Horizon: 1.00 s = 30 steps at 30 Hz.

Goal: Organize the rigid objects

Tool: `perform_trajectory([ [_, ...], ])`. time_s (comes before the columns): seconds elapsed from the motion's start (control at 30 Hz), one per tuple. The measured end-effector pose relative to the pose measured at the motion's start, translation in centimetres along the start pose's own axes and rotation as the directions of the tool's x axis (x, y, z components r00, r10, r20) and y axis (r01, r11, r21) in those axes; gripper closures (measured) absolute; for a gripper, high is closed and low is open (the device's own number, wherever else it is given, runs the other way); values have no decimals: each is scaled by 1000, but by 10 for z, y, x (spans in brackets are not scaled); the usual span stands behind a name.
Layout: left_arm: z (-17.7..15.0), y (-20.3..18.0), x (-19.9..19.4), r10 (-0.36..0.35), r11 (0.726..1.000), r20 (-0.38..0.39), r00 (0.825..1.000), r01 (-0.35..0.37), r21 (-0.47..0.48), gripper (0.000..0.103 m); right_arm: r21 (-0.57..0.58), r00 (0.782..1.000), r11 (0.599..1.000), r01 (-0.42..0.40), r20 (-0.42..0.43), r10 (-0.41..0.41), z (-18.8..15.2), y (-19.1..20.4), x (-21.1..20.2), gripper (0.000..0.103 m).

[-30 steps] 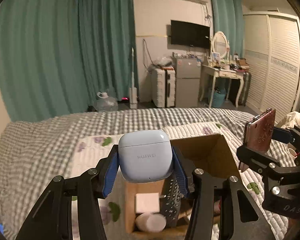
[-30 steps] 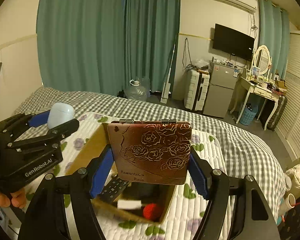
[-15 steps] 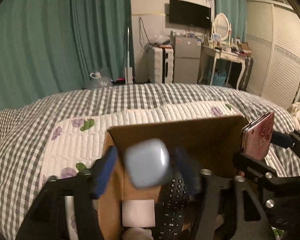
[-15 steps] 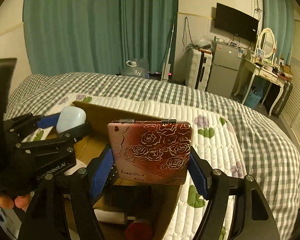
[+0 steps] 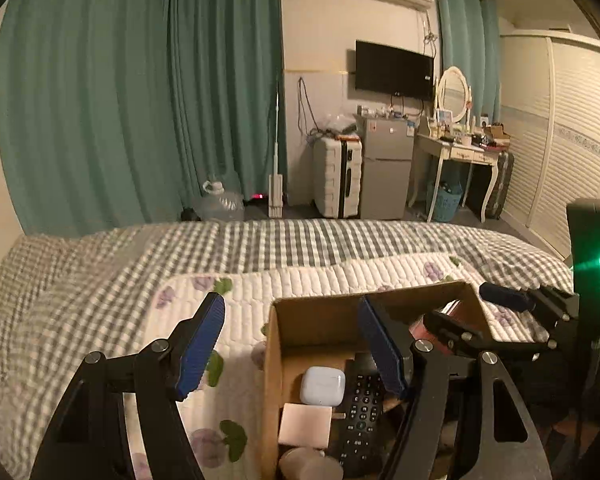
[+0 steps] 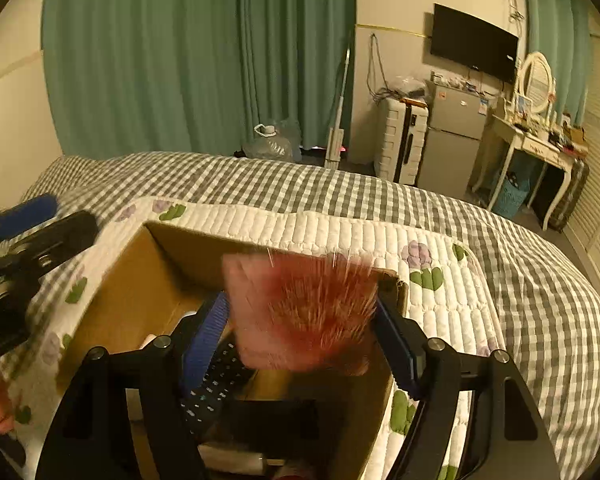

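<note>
The fingers (image 5: 204, 344) of the left gripper (image 5: 296, 344) are spread wide and hold nothing. One finger stands over the quilt, the other over the cardboard box (image 5: 272, 344). Below them the white earbud case (image 5: 323, 385) lies inside the box, beside the black remote control (image 5: 358, 412) and just behind a pale square block (image 5: 305, 425).

The fingers (image 6: 206, 336) of the right gripper (image 6: 300, 344) stand on both sides of the red rose-pattern case (image 6: 304, 312), which is strongly blurred. It is over the open box (image 6: 140, 276), at the far right part, but I cannot tell if the fingers still pinch it or if it is already falling.

I judge the red case as flat, stiff and rather light, with a smooth surface that may slip; the best hold is on its two narrow side edges, as the fingers frame it. A hinge edge suggests it can open, maybe with a mirror inside, so a soft landing is better. The earbud case is small, hard, rounded and slippery; one should take it on its broad flat faces.

The box sits on the flower quilt (image 6: 340, 232) over the checked bed cover (image 6: 260, 184).
</note>
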<state>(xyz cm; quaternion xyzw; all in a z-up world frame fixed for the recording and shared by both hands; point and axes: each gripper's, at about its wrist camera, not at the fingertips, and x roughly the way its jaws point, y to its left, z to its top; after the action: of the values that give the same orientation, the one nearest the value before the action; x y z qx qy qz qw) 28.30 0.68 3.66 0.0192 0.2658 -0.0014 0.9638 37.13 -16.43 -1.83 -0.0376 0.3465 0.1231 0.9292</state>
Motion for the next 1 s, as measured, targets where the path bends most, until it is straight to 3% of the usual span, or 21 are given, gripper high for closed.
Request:
perform_trajectory([
  [0.23,20,-6,-90,1,999,100,995,-5,38,31,2,994,999,36,106,-36,20,6,-91,27],
  [0.3,23,-9,-118,-2,999,129,992,-3,39,26,-2,989,999,52,141,-51,22,7,-128,24],
  [0.37,23,-11,-156,-20,999,191,981,13,38,9,-7,981,998,67,183,-65,22,9,-169,20],
  [0.43,19,-13,-184,-5,999,243,970,-3,33,0,-11,969,997,81,233,-77,17,11,-211,16],
  [0.5,11,-13,-212,1,1000,282,959,-9,25,0,-16,958,997,79,277,-72,9,13,-242,5],
  [0.6,-4,-12,-237,1,1000,299,954,-7,17,0,-4,932,995,98,350,-91,-15,18,-287,0],
  [0.7,-27,-11,-258,5,1000,318,948,-7,6,0,2,912,994,108,399,-100,-46,24,-312,0],
  [0.8,-55,-6,-269,8,1000,328,945,0,-25,0,35,909,994,101,402,-106,-74,29,-319,0],
  [1.0,-100,0,-238,34,999,259,965,-22,-46,0,38,915,997,71,394,-80,-122,48,-300,0],
])
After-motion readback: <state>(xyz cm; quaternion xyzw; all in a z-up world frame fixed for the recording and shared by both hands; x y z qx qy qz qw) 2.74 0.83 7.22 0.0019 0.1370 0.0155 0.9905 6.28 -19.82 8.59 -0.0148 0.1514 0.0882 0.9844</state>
